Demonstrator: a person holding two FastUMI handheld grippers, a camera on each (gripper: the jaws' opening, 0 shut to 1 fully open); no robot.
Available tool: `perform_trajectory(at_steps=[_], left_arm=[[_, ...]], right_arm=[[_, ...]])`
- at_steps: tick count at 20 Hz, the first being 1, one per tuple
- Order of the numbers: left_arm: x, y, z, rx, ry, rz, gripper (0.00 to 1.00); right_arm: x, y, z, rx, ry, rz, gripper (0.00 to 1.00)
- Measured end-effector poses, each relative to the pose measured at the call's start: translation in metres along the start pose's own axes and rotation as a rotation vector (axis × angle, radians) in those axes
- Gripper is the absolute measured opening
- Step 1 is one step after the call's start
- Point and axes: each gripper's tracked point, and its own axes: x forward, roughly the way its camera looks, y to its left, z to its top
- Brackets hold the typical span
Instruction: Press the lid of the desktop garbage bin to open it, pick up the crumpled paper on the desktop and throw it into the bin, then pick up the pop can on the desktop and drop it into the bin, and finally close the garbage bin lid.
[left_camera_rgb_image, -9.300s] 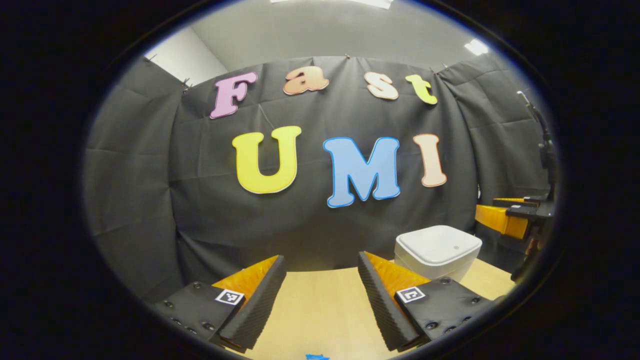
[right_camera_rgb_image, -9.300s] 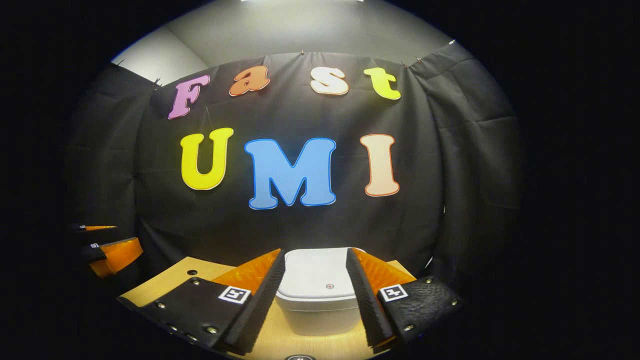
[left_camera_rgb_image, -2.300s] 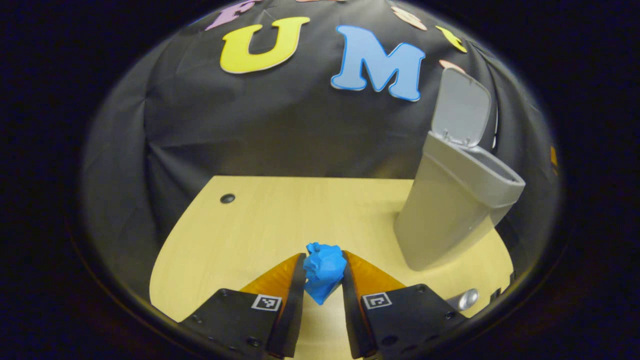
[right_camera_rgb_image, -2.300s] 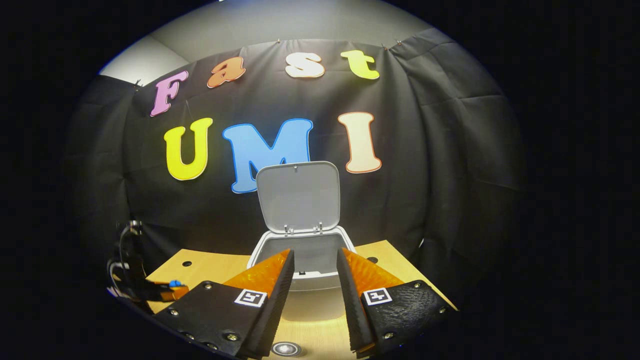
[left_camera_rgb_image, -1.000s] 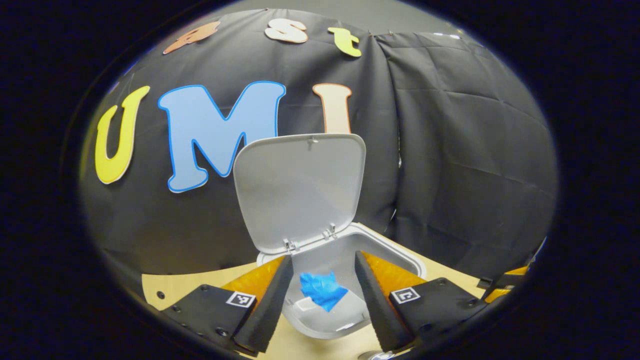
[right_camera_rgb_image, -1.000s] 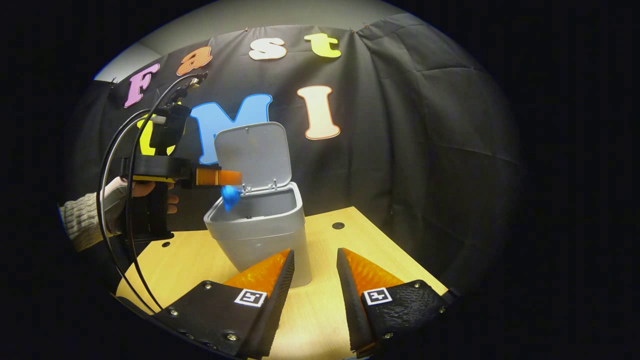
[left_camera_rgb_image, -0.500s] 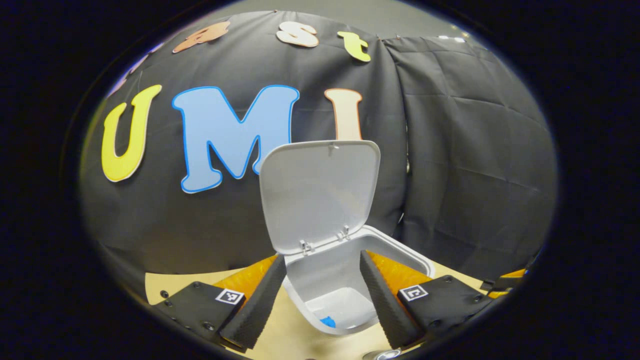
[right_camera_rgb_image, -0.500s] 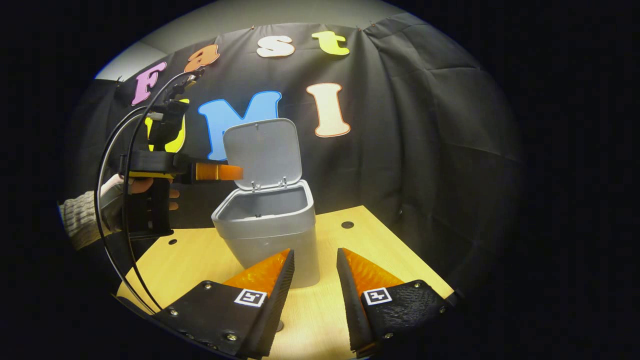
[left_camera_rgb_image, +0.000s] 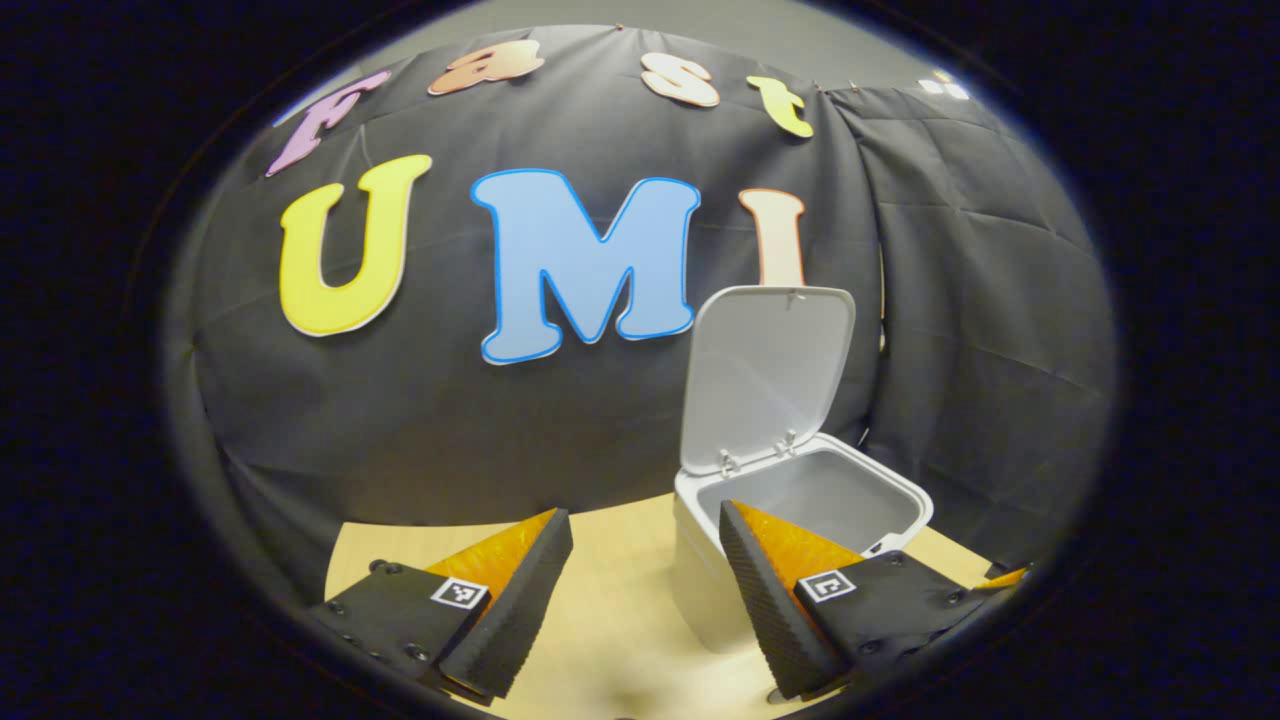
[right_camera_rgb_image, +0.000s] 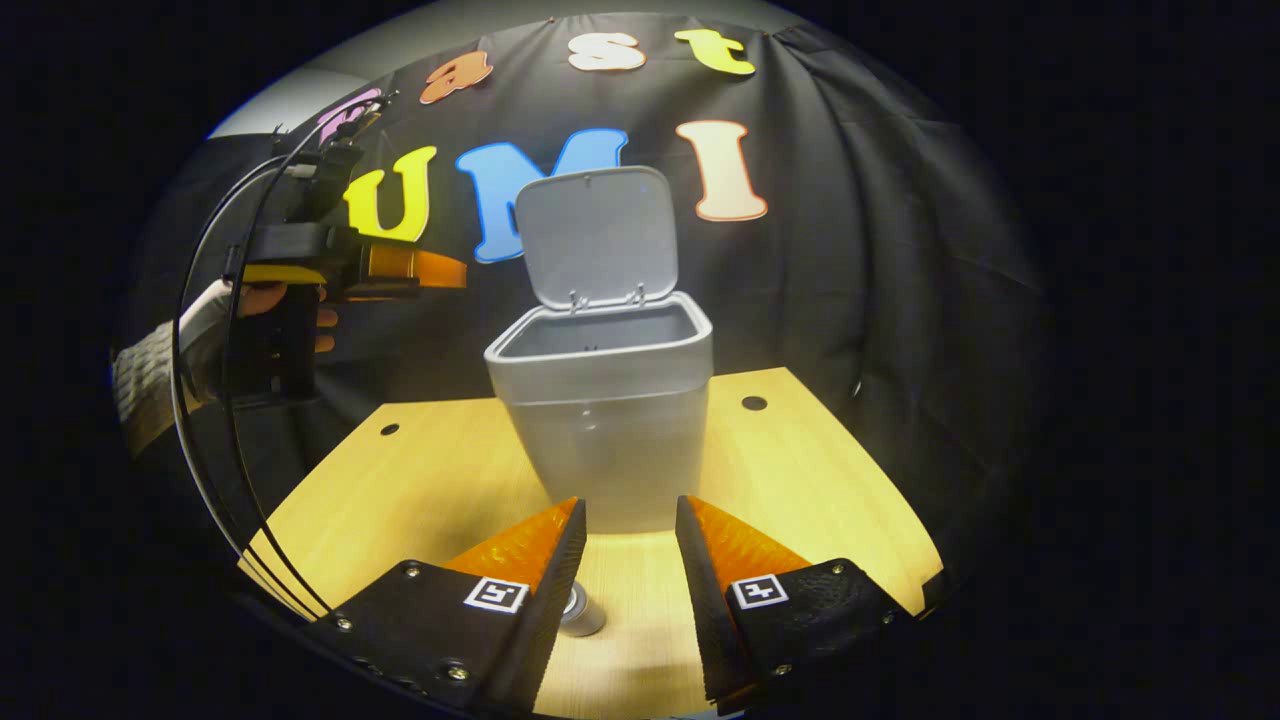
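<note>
The grey desktop bin (right_camera_rgb_image: 605, 400) stands at the table's middle with its lid (right_camera_rgb_image: 597, 235) raised upright. In the left gripper view the bin (left_camera_rgb_image: 800, 500) sits right of centre, lid (left_camera_rgb_image: 765, 375) up, its grey inside partly seen. My left gripper (left_camera_rgb_image: 645, 590) is open and holds nothing. In the right gripper view the left gripper (right_camera_rgb_image: 415, 268) hovers high, left of the bin, held by a hand (right_camera_rgb_image: 235, 305). My right gripper (right_camera_rgb_image: 630, 580) is open, low in front of the bin. The pop can's silver top (right_camera_rgb_image: 583, 612) lies just beyond its left finger.
The wooden table (right_camera_rgb_image: 830, 490) has small round holes at the back right (right_camera_rgb_image: 754, 403) and back left (right_camera_rgb_image: 389, 429). Black cables (right_camera_rgb_image: 205, 400) loop down from the left gripper. A knitted sleeve (right_camera_rgb_image: 140, 385) shows at the far left.
The blue crumpled paper fell from the left gripper into the bin. The left gripper then drew back to the left of the bin. The right gripper tilted down, bringing the can's top into view.
</note>
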Motion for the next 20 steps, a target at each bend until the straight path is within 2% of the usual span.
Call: perform_trajectory(at_steps=[1,2,5,12,15,20], left_arm=[[-0.006,0.008,-0.003,-0.008,0.002,0.018,0.99],[-0.012,0.017,-0.006,-0.016,0.004,0.033,0.99],[-0.027,0.033,-0.014,-0.034,0.009,0.068,0.97],[-0.044,0.05,-0.023,-0.049,0.018,0.108,0.99],[-0.048,0.052,-0.029,-0.052,0.026,0.115,0.99],[-0.052,0.06,-0.04,-0.056,0.047,0.129,0.98]], right_arm=[[0.003,0.007,-0.007,-0.015,0.02,0.019,0.73],[0.007,0.013,-0.013,-0.032,0.038,0.037,0.77],[0.018,0.031,-0.035,-0.08,0.095,0.09,0.8],[0.044,0.053,-0.085,-0.181,0.219,0.151,0.8],[0.051,0.056,-0.098,-0.188,0.254,0.167,0.97],[0.06,0.055,-0.117,-0.197,0.308,0.173,0.97]])
